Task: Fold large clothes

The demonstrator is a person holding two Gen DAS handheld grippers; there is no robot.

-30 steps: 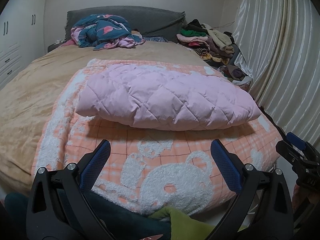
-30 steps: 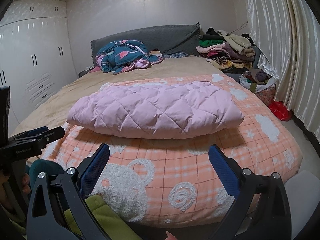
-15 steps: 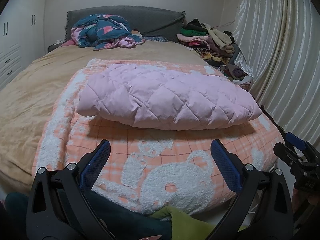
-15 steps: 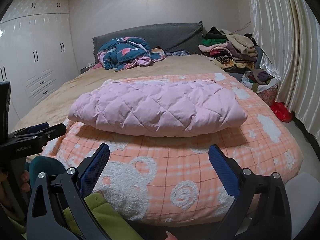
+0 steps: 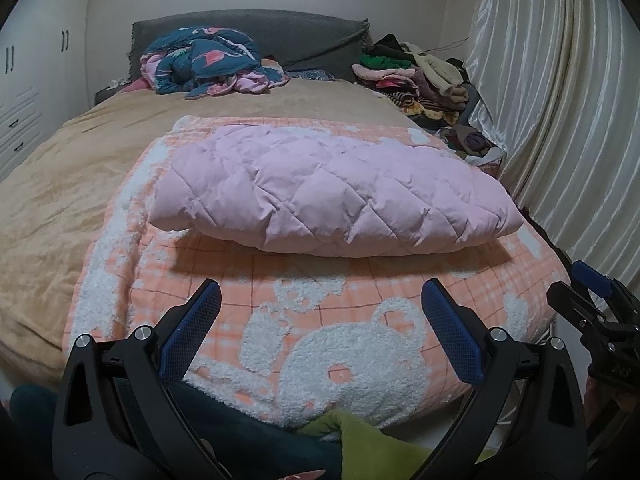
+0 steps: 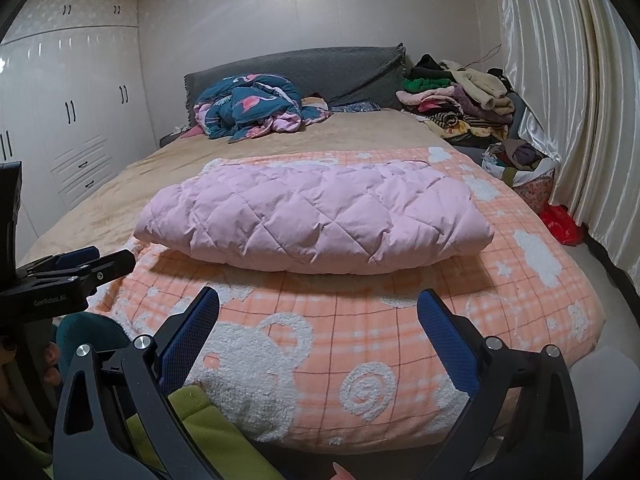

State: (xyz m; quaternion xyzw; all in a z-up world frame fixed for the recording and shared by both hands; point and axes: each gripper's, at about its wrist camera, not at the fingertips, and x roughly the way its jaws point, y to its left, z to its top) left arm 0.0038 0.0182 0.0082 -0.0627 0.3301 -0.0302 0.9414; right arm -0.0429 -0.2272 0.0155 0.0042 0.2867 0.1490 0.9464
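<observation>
Pink diamond-quilted padded garment (image 5: pixel 332 192) (image 6: pixel 316 220): folded into a thick, puffy oblong bundle, lying flat across the orange checked bear-patterned blanket (image 5: pixel 340 344) (image 6: pixel 400 340) on the bed.

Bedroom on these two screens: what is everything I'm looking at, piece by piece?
quilted coat: one, pink, folded, lying on the blanket
blanket: one, orange check with white bears, foot of the bed
sheet: one, tan, covering the bed
bedding bundle: one, teal and pink, by the headboard
headboard: one, grey
clothes pile: one, mixed colours, right of the bed
curtain: one, cream, right wall
wardrobe: one, white, left wall
left tongs: open, empty
right tongs: open, empty
</observation>
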